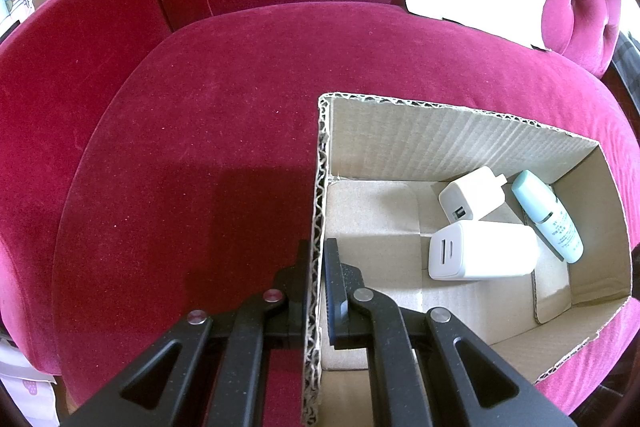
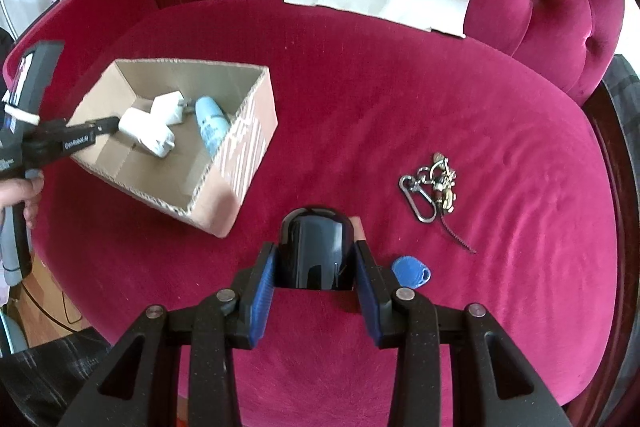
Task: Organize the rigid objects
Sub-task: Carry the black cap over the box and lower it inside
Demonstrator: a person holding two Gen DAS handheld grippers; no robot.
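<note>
Left gripper (image 1: pixel 316 259): clamped on open brown cardboard box (image 1: pixel 320 163) wall. Right gripper (image 2: pixel 316 259): part-open, gripping glossy black rounded object (image 2: pixel 314 251).

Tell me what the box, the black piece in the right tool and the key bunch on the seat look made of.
Box: corrugated cardboard, matte tan; fluting shows along the cut rim. Black piece, held in the right tool: probably hard plastic, glossy, with sharp window reflections. Key bunch: metal, shiny silver and brassy glints, with a wire clip.
</note>
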